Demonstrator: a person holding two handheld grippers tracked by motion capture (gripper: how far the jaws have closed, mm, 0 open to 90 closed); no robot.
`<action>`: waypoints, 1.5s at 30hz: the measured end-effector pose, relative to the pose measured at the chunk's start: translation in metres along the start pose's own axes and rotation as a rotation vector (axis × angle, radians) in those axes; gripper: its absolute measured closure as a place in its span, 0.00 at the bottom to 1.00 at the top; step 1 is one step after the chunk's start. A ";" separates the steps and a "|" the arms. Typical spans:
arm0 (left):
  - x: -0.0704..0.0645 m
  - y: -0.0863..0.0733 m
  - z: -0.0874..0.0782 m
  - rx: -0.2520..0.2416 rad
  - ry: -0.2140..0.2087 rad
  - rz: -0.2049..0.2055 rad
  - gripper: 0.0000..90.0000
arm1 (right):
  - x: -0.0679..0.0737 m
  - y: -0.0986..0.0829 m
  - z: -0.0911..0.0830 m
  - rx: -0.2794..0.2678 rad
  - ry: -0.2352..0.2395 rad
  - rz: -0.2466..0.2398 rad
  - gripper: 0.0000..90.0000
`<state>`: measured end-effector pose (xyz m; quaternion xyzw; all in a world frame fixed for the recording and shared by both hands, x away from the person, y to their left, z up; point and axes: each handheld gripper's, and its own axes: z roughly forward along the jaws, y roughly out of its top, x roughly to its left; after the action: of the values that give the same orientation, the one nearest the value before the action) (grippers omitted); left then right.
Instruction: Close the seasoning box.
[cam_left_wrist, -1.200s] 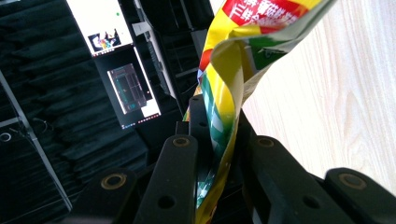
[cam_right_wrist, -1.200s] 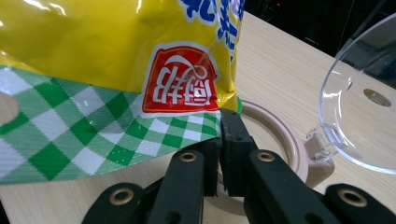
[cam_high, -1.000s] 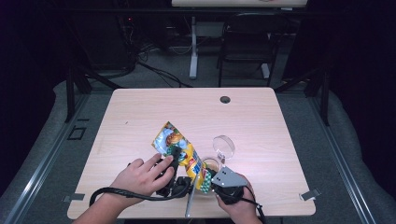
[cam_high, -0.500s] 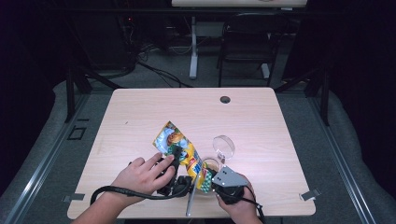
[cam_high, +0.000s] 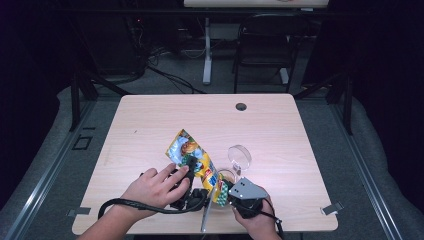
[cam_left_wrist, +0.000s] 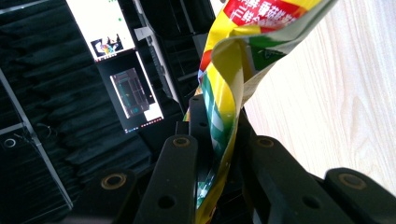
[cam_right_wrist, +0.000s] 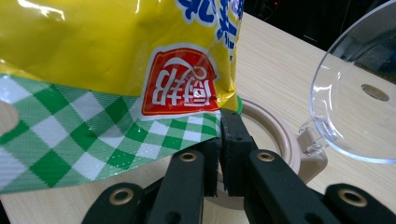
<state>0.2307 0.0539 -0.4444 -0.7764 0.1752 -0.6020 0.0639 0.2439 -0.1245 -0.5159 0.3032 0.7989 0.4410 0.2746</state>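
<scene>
Grippers on the snack bag

We had both clamped on the snack bag (cam_high: 196, 159): right gripper (cam_right_wrist: 219, 140) on its checkered edge, left gripper (cam_left_wrist: 219, 154) on another edge. Beneath it sat the beige container (cam_right_wrist: 280, 144), clear lid (cam_high: 239, 155) open beyond.

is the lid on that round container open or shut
Open: the clear lid stands swung up off the beige container, hinged at its rim, beside the snack bag.

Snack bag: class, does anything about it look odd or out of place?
Nothing spilled. The snack bag hangs twisted between both closed grippers, left gripper and right gripper, over the open container.
</scene>
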 end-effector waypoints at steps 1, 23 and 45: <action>0.000 0.000 0.000 0.000 0.001 0.001 0.95 | 0.000 0.000 0.000 -0.002 -0.001 0.004 0.97; 0.003 0.003 0.000 -0.011 0.001 0.006 0.95 | -0.001 -0.001 -0.001 -0.001 -0.003 0.013 0.97; 0.005 0.002 -0.002 -0.014 0.004 0.005 0.95 | 0.004 0.001 -0.001 -0.006 0.010 0.008 0.97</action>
<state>0.2297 0.0503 -0.4401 -0.7752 0.1814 -0.6022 0.0593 0.2409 -0.1223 -0.5155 0.3035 0.7976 0.4459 0.2699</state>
